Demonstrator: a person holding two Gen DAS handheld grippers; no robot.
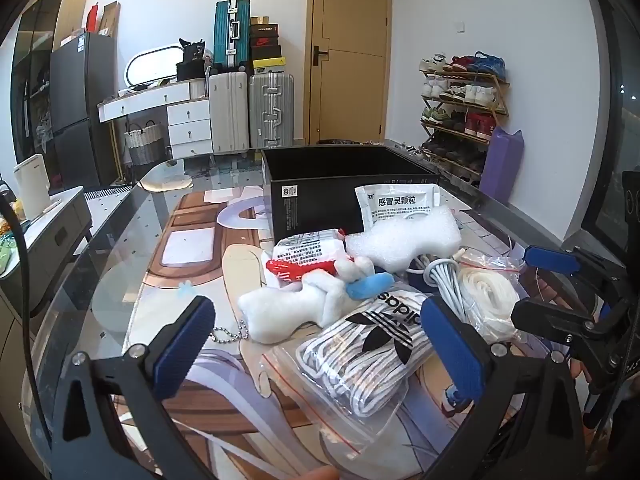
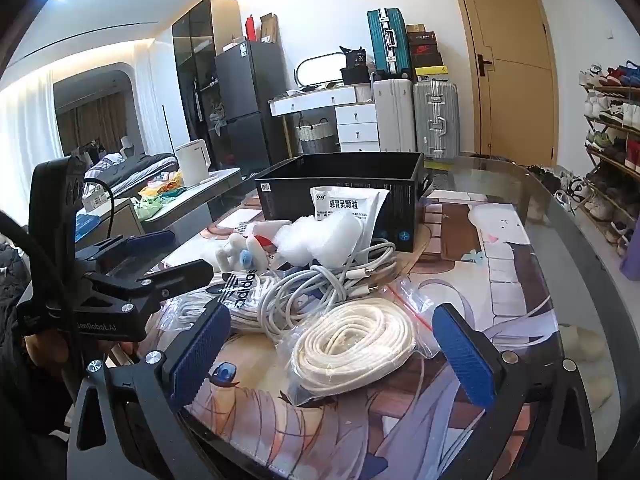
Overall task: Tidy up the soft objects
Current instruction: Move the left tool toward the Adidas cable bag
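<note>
A lived-in home bedroom: beyond the fingers stand stacked suitcases (image 1: 251, 112), a white dressing table (image 1: 160, 104), a wooden door (image 1: 348, 52), a full shoe rack (image 1: 464, 108), and, far left, a bed (image 2: 132, 168).

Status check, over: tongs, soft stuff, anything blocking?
Both tongs open, empty. Left tongs over adidas lace bag; right tongs over white rope bag. Black box unobstructed.

Bedroom clutter behind the table

A wooden door (image 1: 347, 50) stands between stacked suitcases (image 1: 250, 108) and a shoe rack (image 1: 464, 108); a fridge (image 2: 250, 104) sits beside white drawers (image 2: 356, 126).
</note>
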